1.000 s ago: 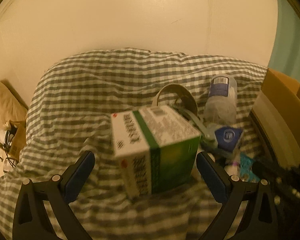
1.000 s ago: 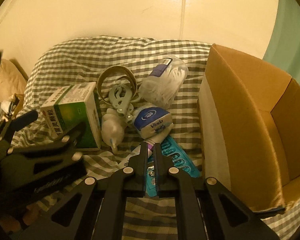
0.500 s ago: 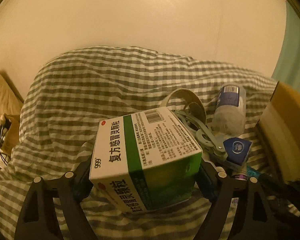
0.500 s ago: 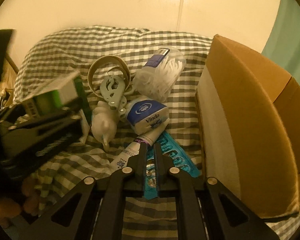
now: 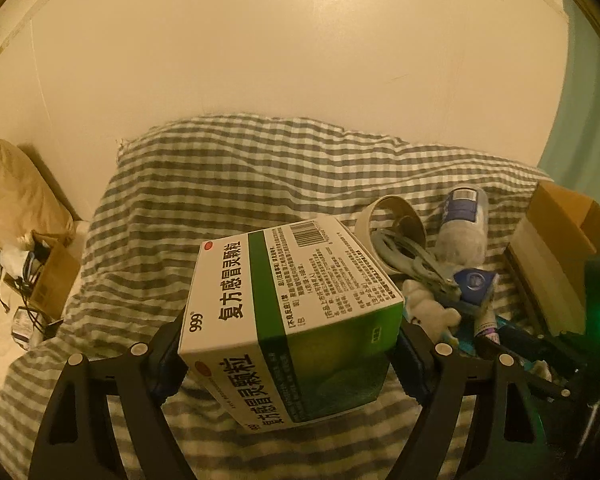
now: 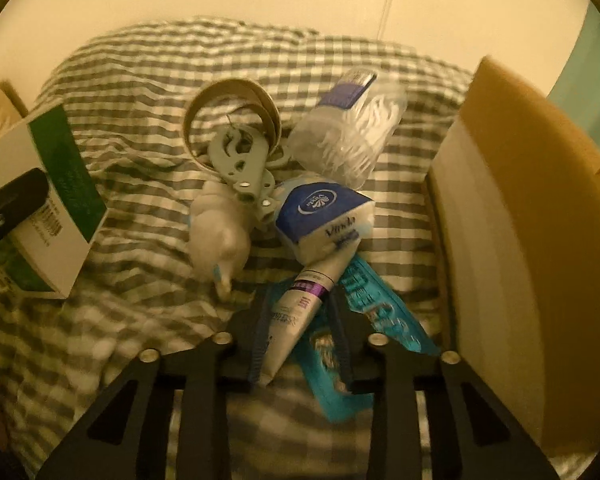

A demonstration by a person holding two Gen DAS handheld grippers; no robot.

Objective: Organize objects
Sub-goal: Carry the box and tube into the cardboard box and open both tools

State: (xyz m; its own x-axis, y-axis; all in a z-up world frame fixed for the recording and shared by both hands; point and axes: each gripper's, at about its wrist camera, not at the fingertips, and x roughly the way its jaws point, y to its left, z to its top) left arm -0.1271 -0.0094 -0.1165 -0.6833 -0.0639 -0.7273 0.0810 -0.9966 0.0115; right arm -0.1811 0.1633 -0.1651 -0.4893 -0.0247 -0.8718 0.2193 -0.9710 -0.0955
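My left gripper (image 5: 288,348) is shut on a green and white medicine box (image 5: 292,320) and holds it above the checked bedspread (image 5: 228,184); the box also shows at the left of the right wrist view (image 6: 48,208). My right gripper (image 6: 300,316) is open, its fingers either side of a white tube (image 6: 300,308) that lies over a teal packet (image 6: 376,320). Beyond lie a Vinda tissue pack (image 6: 324,216), a white plush toy (image 6: 220,236), a grey-green clip (image 6: 240,164), a tape roll (image 6: 228,108) and a jar of cotton swabs (image 6: 352,136).
An open cardboard box (image 6: 520,220) stands at the right, close to the pile. A pillow (image 5: 8,196) and a small box with cables (image 5: 40,276) are off the bed's left side. A cream wall runs behind the bed.
My left gripper closed on the medicine box and lifted it off the bedspread. My right gripper moved forward and opened around the white tube.
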